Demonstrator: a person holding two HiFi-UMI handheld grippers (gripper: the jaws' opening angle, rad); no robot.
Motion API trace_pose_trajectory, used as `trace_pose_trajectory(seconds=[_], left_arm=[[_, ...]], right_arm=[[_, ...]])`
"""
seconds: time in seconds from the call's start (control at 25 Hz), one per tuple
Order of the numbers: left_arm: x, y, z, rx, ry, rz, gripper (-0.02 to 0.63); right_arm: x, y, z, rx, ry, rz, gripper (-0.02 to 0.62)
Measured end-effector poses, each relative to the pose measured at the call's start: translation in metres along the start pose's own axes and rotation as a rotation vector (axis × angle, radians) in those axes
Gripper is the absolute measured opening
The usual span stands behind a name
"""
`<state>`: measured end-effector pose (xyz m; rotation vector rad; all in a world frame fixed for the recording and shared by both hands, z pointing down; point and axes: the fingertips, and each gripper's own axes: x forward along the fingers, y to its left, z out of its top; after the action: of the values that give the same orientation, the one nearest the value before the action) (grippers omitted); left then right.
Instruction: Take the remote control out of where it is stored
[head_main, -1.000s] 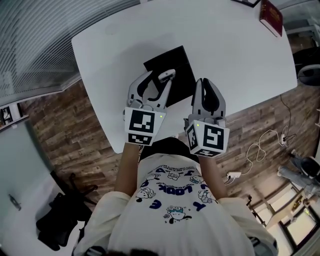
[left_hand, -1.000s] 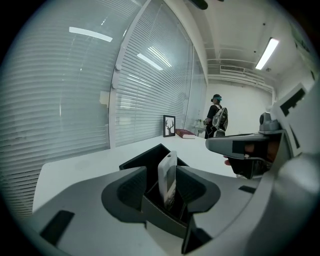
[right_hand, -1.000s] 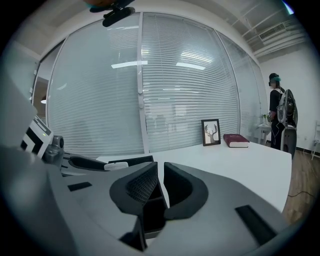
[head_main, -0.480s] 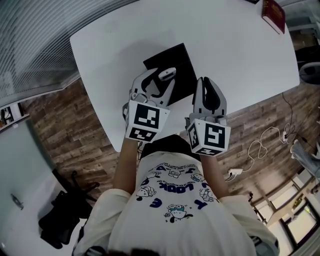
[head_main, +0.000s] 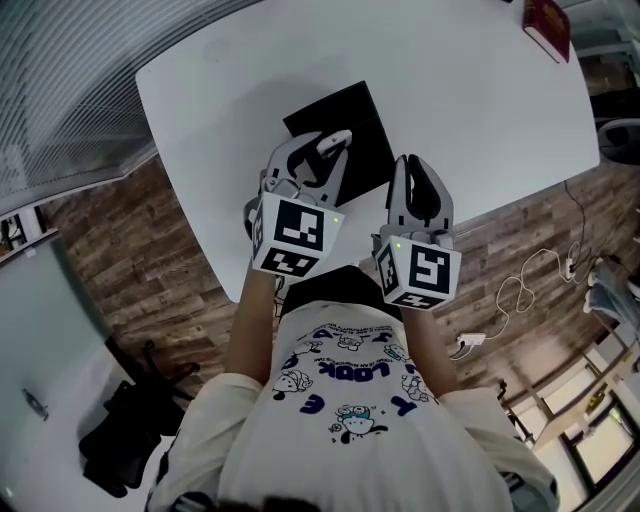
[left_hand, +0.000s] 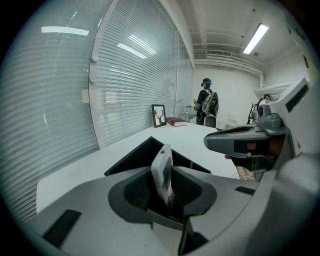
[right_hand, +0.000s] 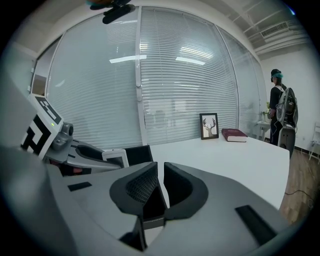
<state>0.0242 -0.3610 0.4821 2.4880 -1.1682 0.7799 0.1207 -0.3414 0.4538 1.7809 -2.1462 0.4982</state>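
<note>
Head view: white bench (head_main: 450, 120) with an open black box (head_main: 355, 120) near its front edge and both grippers in front of the person. The left gripper (head_main: 318, 143) reaches over the near part of the box, with the white remote control (head_main: 335, 138) at its tips. The right gripper (head_main: 412, 165) is just beside it, over the bench at the box's right edge, not touching the box as far as this view shows.

Left gripper view: jaws have just been closing and the remote control stands edge-on between them, tilted a bit, pads on both its sides, so it is gripped. The box's walls show right behind it. Can't tell if the remote's lower end is clear of the box.

Right gripper view: jaws almost together, only a thin slit between the pads, nothing in it. The left gripper with the remote shows at this view's left.

Far end of the bench: a red book (right_hand: 234, 135) lying flat and a small framed deer picture (right_hand: 209, 126) standing upright just beside it. Window blinds (right_hand: 175, 75) run along the bench's far side. A person (left_hand: 206, 102) stands well back in the room. Wood floor (head_main: 150, 260) beside the bench, with cables (head_main: 520, 300) on it at right.
</note>
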Motion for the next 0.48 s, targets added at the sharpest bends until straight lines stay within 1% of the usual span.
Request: trace_pose_trajectory(seconds=[0.24,0.48], left_arm=[[-0.002,-0.011,0.000,0.061,-0.010,0.005,0.106],[-0.005,-0.021,-0.001,0.085,-0.011,0.008,0.085]], right_arm=[[-0.002,-0.002,-0.005,0.005,0.007,-0.001,0.057],[-0.005,-0.002,-0.006,0.007,0.004,0.004,0.057]])
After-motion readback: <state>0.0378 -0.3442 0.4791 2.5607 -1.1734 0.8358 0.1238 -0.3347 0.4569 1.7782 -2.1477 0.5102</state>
